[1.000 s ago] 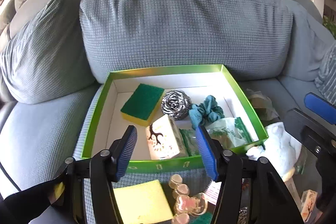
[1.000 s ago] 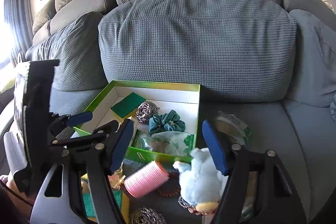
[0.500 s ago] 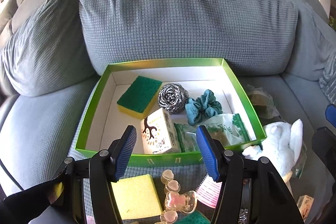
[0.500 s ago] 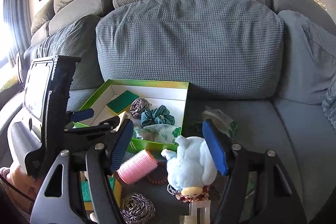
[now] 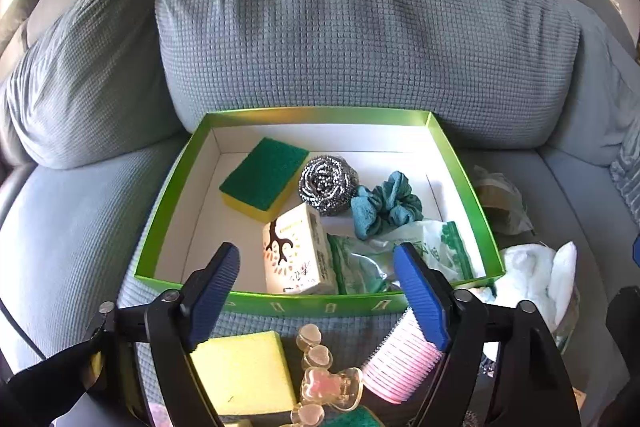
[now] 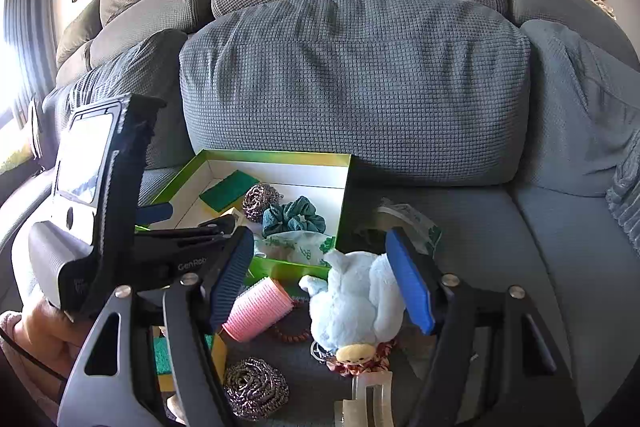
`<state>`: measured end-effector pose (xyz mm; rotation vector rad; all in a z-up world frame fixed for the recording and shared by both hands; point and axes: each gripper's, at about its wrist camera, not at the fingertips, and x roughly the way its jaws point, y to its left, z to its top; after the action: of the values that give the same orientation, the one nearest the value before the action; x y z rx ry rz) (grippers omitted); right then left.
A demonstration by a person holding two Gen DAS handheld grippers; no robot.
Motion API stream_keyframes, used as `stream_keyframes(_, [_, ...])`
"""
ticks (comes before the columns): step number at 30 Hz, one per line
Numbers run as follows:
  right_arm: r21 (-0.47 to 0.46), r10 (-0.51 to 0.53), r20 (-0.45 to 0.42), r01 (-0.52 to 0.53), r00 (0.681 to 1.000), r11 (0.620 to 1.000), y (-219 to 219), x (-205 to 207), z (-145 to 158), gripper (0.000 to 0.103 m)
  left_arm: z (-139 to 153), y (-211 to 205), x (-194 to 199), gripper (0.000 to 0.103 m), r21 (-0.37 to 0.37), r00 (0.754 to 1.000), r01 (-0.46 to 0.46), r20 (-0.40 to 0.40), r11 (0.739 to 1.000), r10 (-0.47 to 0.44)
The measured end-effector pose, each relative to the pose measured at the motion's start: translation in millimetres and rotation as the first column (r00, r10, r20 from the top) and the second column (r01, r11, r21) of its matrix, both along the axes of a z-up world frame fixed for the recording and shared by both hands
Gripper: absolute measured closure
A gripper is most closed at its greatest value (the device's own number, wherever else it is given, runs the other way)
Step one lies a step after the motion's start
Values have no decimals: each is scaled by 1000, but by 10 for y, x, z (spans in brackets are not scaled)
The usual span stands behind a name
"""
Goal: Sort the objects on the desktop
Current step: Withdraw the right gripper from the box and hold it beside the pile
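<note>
Sitting on the grey sofa seat (image 5: 72, 227), the green box (image 5: 320, 301) has white inner walls and holds a green-and-yellow sponge (image 5: 264, 177), a steel scrubber (image 5: 326, 185), a teal scrunchie (image 5: 386, 205), a small printed carton (image 5: 296, 253) and a plastic bag (image 5: 436, 247). The left gripper (image 5: 318, 279) hangs above the box's near edge, its jaws opening with nothing gripped between them. The right gripper (image 6: 320, 277) stands wide apart around a pale blue plush toy (image 6: 356, 301), pads not pressing it, beside a pink hair roller (image 6: 258, 309).

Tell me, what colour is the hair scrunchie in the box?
Teal, a dark blue-green. The scrunchie shows best in the left wrist view.
</note>
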<state>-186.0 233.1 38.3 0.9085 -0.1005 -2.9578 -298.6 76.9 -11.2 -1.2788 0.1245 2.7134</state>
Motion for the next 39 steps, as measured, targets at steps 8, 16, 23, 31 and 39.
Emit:
stream_keyframes(8, [0, -9, -19, 9, 1000, 1000, 7, 61, -2, 26, -17, -19, -11, 7, 21, 1000, -23, 8, 1000, 23])
stream_keyframes(16, [-6, -14, -26, 14, 1000, 1000, 29, 99, 2, 26, 1, -39, -41, 7, 43, 999, -30, 23, 999, 29])
stream_keyframes(23, [-11, -16, -35, 16, 999, 1000, 50, 145, 16, 26, -21, -30, -75, 0, 89, 997, 10, 75, 996, -17])
stream_keyframes(31, [-17, -14, -49, 13, 999, 1000, 48, 200, 58, 26, -71, -18, -111, 0, 59, 995, -6, 95, 998, 1])
stream_keyframes(39, [-12, -20, -56, 20, 998, 1000, 51, 231, 67, 26, -85, -41, -135, 0, 63, 994, -10, 111, 998, 3])
